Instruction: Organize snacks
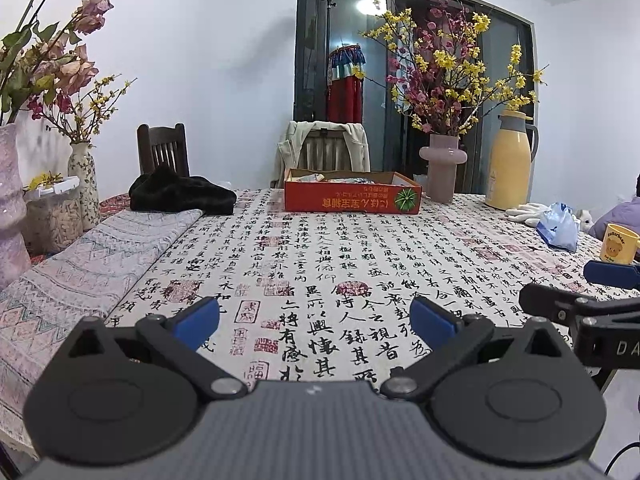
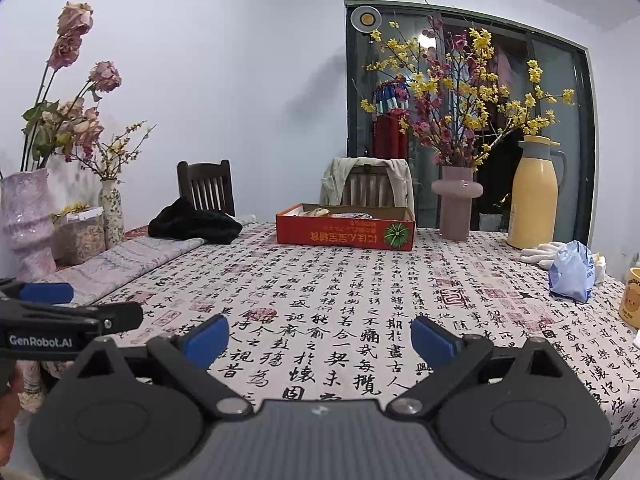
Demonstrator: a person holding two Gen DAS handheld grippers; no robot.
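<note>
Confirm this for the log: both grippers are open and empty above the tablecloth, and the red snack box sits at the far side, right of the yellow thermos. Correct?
Not quite. The red snack box sits left of the yellow thermos, as the right wrist view shows. The left gripper and right gripper are indeed open and empty above the tablecloth.

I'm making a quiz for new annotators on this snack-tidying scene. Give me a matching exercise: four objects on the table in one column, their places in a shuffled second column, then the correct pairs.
Objects
1. red cardboard snack box
2. yellow thermos jug
3. black fuzzy cloth
4. blue plastic bag

Places
A. in front of the dark wooden chair, far left
B. far middle of the calligraphy-print tablecloth
C. right side, next to the white gloves
D. far right, beside the pink vase of blossoms

Pairs: 1-B, 2-D, 3-A, 4-C
</note>
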